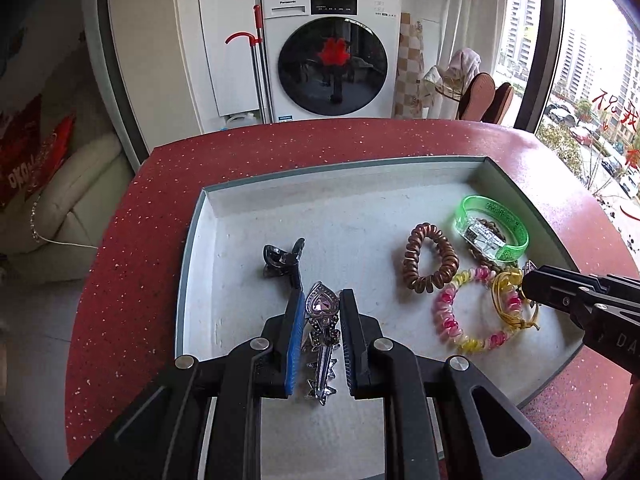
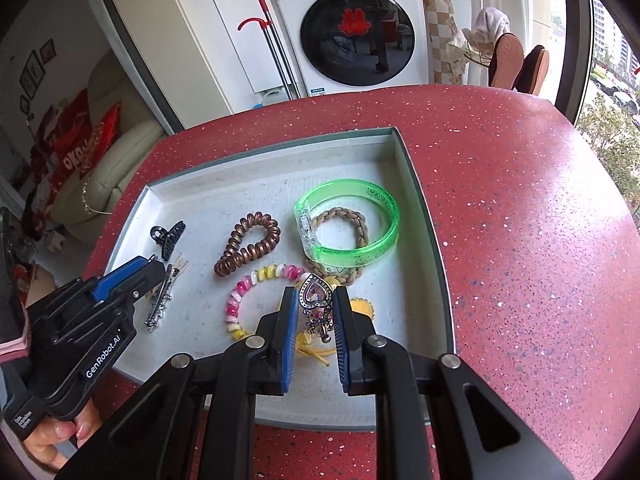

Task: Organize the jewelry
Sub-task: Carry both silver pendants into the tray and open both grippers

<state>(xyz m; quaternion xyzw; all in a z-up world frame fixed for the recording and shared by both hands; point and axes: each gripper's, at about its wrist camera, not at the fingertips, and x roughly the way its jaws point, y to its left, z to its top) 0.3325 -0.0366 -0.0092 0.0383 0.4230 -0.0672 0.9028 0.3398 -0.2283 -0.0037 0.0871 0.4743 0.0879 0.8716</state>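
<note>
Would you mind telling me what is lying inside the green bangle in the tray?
A braided beige ring lies partly inside the green bangle, passing under its near side and out onto the tray. The stretch under the bangle's clear clasp is covered.

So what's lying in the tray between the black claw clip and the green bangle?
The copper spiral hair tie lies between the black claw clip and the green bangle, clearest in the right wrist view.

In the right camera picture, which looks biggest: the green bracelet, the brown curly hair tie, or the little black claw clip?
1. Green bracelet, largest.
2. Brown curly hair tie.
3. Black claw clip, smallest.
All three lie in the tray at similar distance, so the order looks safe.
</note>
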